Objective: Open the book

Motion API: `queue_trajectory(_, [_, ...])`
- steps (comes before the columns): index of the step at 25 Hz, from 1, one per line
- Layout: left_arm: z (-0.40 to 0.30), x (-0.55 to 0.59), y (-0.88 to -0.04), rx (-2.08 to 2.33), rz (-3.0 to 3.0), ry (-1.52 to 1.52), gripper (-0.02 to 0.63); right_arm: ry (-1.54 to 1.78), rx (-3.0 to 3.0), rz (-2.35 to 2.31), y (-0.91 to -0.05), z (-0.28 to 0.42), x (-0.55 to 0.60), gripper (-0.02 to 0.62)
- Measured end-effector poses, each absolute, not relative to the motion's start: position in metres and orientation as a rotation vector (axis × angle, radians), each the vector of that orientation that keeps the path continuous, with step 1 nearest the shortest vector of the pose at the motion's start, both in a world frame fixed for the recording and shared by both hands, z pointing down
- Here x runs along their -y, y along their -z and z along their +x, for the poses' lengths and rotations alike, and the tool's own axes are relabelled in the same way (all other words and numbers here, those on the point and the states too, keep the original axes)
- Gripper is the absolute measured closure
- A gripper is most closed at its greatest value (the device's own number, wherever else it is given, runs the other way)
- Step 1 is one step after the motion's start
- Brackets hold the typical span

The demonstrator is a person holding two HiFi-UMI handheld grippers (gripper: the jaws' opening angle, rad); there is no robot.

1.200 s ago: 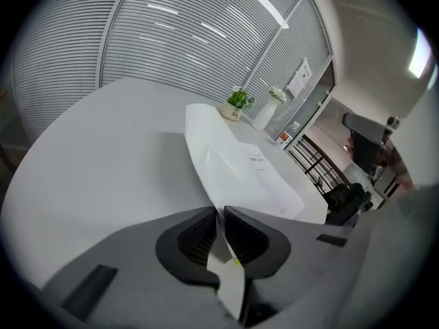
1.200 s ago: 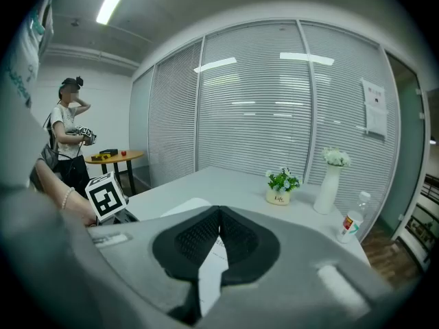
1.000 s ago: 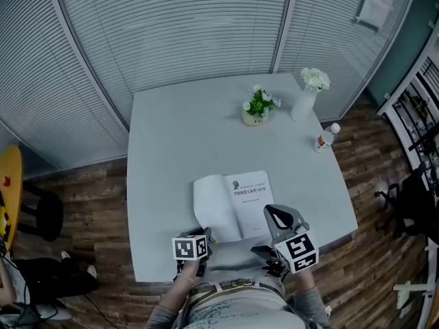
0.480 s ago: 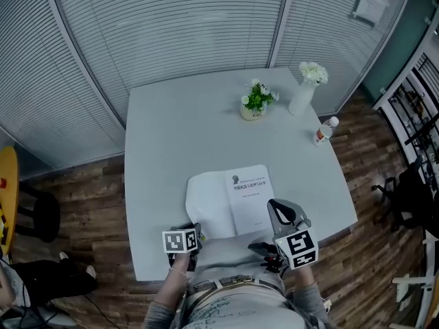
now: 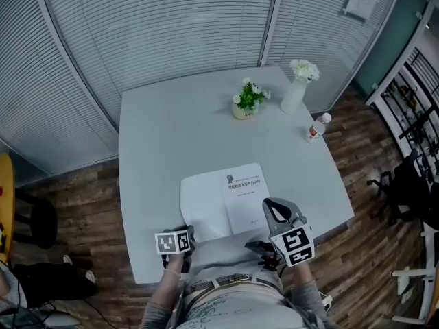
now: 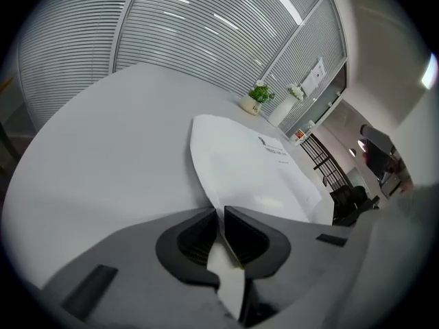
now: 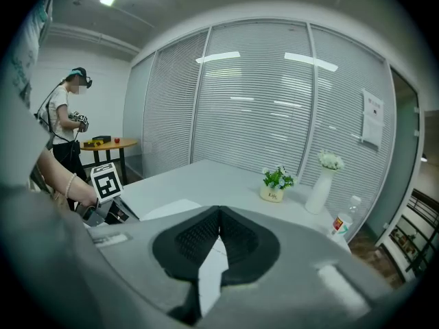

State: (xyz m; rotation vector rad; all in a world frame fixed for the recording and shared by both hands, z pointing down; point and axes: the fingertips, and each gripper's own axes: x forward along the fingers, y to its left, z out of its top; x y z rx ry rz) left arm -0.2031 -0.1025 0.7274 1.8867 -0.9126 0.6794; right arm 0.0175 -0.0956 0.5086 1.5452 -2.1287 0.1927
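Note:
The book [image 5: 243,196] lies open near the front edge of the white table [image 5: 164,136]. Its title page is on the right and its white left leaf [image 5: 202,208] is spread out to the left. My left gripper [image 5: 185,233] is at the leaf's near left corner. In the left gripper view the jaws [image 6: 221,219] are shut on the edge of that leaf [image 6: 240,163], which runs in between the pads. My right gripper [image 5: 273,210] hovers just right of the book's near corner. Its jaws [image 7: 219,216] are shut with nothing between them.
A small potted plant [image 5: 245,101], a white vase of flowers [image 5: 295,91] and a bottle [image 5: 314,129] stand at the table's far right. Window blinds close off the back. Another person [image 7: 65,125] stands by a round table at the left in the right gripper view.
My left gripper has moved a little left and down with the leaf held in it, and the leaf lies flatter. The right gripper has stayed where it was.

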Motion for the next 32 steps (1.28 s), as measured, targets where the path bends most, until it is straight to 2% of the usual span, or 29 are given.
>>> queue_trajectory(32, [-0.206,0.106,-0.725,1.028,1.938,-0.641,0.572,-0.214,2.127,1.501,-0.522,0.001,0.094,0.594])
